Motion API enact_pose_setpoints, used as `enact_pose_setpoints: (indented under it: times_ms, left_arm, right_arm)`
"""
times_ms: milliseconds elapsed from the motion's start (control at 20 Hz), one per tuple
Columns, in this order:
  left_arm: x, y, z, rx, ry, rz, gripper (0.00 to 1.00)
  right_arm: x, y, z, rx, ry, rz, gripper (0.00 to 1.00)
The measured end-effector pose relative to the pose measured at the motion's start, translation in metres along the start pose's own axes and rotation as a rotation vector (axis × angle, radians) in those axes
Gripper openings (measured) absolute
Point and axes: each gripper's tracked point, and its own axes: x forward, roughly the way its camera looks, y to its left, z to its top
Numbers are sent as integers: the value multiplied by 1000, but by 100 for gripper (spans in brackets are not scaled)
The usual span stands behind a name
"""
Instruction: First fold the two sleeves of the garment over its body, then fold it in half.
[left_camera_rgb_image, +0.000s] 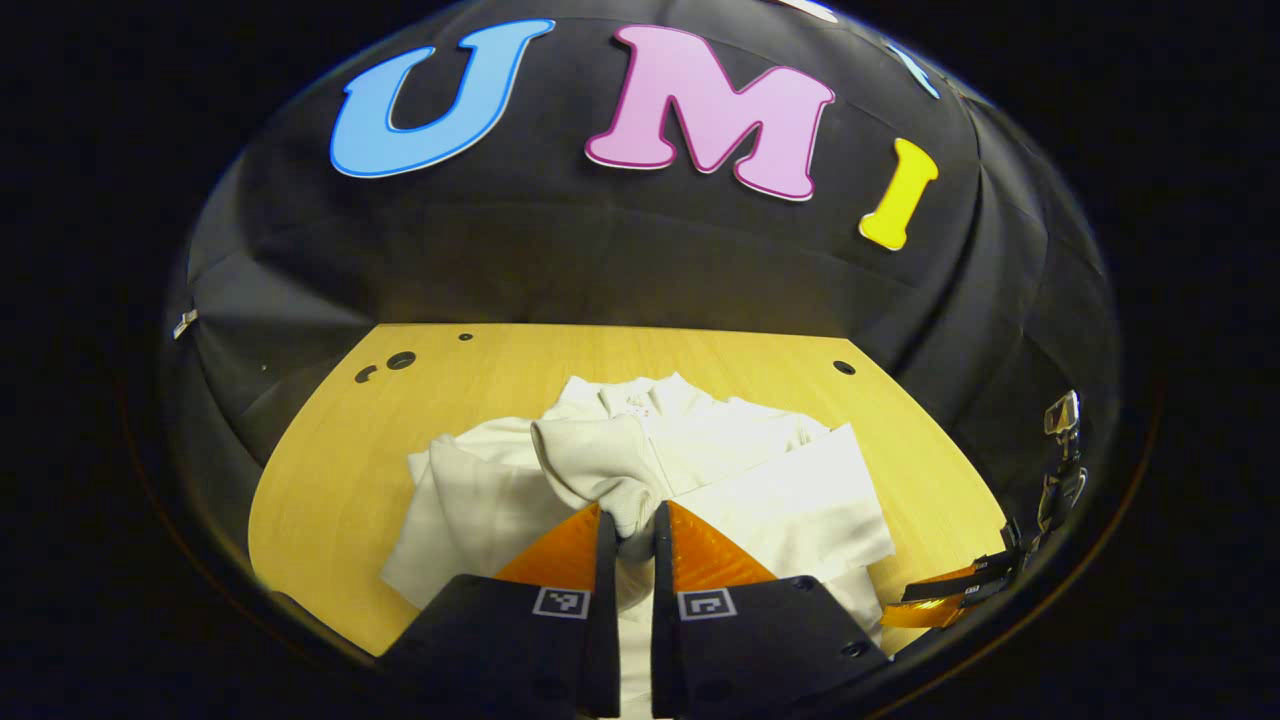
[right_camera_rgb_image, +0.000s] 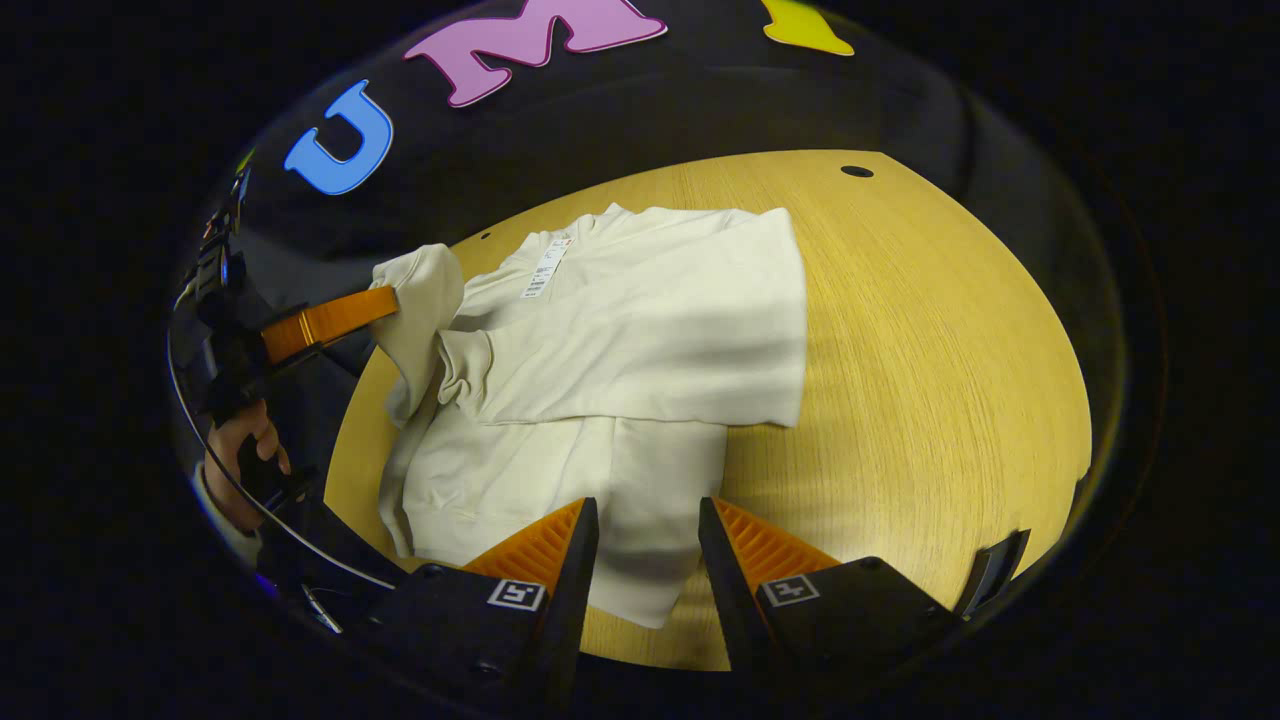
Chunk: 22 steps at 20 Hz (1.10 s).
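Observation:
A white long-sleeved garment (left_camera_rgb_image: 760, 480) (right_camera_rgb_image: 600, 470) lies flat on the wooden table (left_camera_rgb_image: 340, 450) (right_camera_rgb_image: 930, 350). One sleeve (right_camera_rgb_image: 650, 360) is folded across the body. My left gripper (left_camera_rgb_image: 632, 525) is shut on the other sleeve's cuff (left_camera_rgb_image: 590, 460), holding it lifted above the garment's side. From the right gripper view, that left gripper (right_camera_rgb_image: 330, 315) sits at the garment's left edge with the raised sleeve (right_camera_rgb_image: 420, 300) hanging from it. My right gripper (right_camera_rgb_image: 648, 515) stands open over the near hem, gripping nothing; it also appears low at the right (left_camera_rgb_image: 940, 600) in the left gripper view.
A hand (right_camera_rgb_image: 240, 440) holds the left gripper's handle at the table's left edge. Small holes (left_camera_rgb_image: 400, 360) (right_camera_rgb_image: 856, 171) mark the far part of the tabletop. Bare wood stretches to the right of the garment. Black cloth walls close in behind.

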Motion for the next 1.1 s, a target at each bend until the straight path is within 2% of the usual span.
enact_pose_setpoints:
  times_ms: [400, 700, 800, 850, 900, 950, 1100]
  left_arm:
    - [31, -33, -28, 80, 75, -29, 18]
    - [57, -45, -54, 88, 146, -36, 20]
    - [63, -48, -60, 83, 163, -36, 26]
    - [66, -48, -63, 80, 167, -32, 33]
    - [68, -49, -64, 76, 169, -30, 38]
    - [69, -51, -66, 72, 173, -35, 54]
    - [72, -55, -69, 84, 181, -28, 73]
  right_arm:
    - [-1, -5, -1, 7, 2, -2, 63]
    - [-1, -13, -3, -17, 11, -14, 64]
    - [-2, -14, -4, -18, 13, -15, 65]
    - [-2, -15, -4, -19, 14, -16, 65]
    - [-2, -16, -5, -20, 15, -16, 75]
    - [-2, -17, -5, -19, 15, -17, 66]
    - [-1, -17, -6, -22, 17, -20, 66]
